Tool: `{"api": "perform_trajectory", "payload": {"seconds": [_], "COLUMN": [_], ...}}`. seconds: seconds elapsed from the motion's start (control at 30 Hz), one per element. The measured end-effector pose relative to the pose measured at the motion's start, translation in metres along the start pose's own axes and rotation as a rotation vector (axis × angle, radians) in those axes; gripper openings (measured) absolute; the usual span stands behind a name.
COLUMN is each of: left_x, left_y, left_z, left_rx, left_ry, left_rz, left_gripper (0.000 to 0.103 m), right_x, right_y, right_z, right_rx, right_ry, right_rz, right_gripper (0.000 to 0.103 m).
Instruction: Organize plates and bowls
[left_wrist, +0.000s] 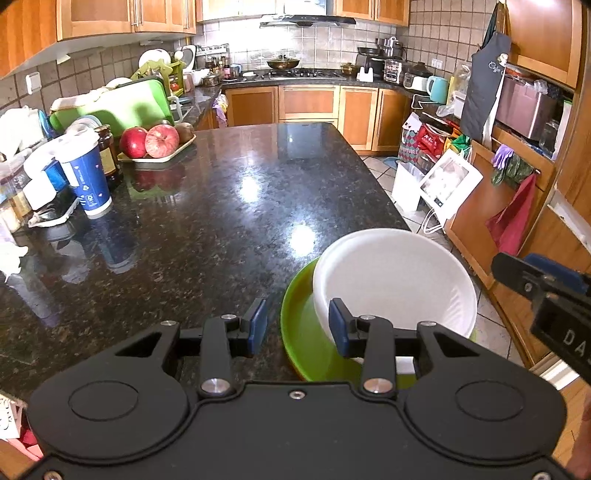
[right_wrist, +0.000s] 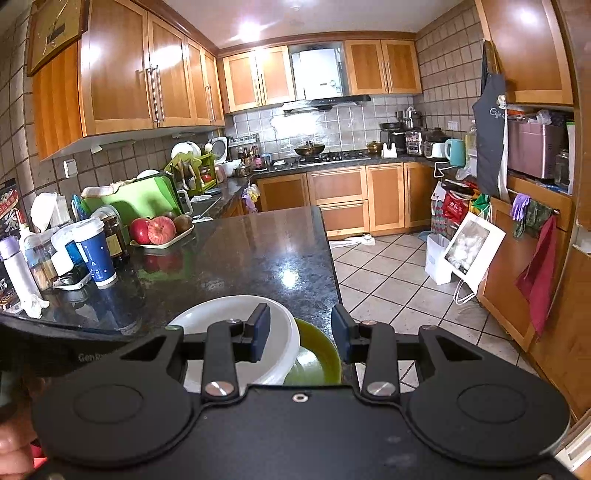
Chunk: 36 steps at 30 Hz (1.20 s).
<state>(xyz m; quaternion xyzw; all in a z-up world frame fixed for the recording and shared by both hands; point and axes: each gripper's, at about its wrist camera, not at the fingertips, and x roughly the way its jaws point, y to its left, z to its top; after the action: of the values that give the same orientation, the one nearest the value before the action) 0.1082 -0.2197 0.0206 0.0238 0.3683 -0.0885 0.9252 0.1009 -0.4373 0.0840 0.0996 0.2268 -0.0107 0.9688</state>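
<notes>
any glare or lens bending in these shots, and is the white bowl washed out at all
Left wrist view: ceiling lights throw bright glare patches on the dark counter, and the white bowl looks bright but keeps its rim shading. Right wrist view: fisheye bends the upper cabinets into curves, glare spots sit on their doors, and the window above the stove hood is blown out white.

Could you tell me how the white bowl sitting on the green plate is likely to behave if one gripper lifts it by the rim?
The white bowl looks rigid, so it should hold its shape. It already sits tilted on the green plate near the counter's edge, so a nudge could probably tip or slide it. Its smooth surface may be slippery between the pads.
</notes>
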Motion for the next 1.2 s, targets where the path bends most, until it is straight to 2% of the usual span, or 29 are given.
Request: {"api": "perform_trajectory", "payload": {"seconds": [0.5, 1.2], "left_x": [-0.04, -0.065], "left_y": [0.011, -0.016], "left_z": [-0.018, -0.06], "left_rx": [-0.019, -0.012], "left_ry": [-0.063, 0.005], "left_rz": [0.062, 0.047], "left_gripper": [0.047, 0.047], "right_x": [-0.039, -0.091], "right_y": [0.019, 0.015], "right_z": [-0.021, -0.048], "right_rx": [0.012, -0.025], "right_ry": [0.006, 0.058], "right_rz": [0.005, 0.002], "right_gripper": [0.039, 0.039]}}
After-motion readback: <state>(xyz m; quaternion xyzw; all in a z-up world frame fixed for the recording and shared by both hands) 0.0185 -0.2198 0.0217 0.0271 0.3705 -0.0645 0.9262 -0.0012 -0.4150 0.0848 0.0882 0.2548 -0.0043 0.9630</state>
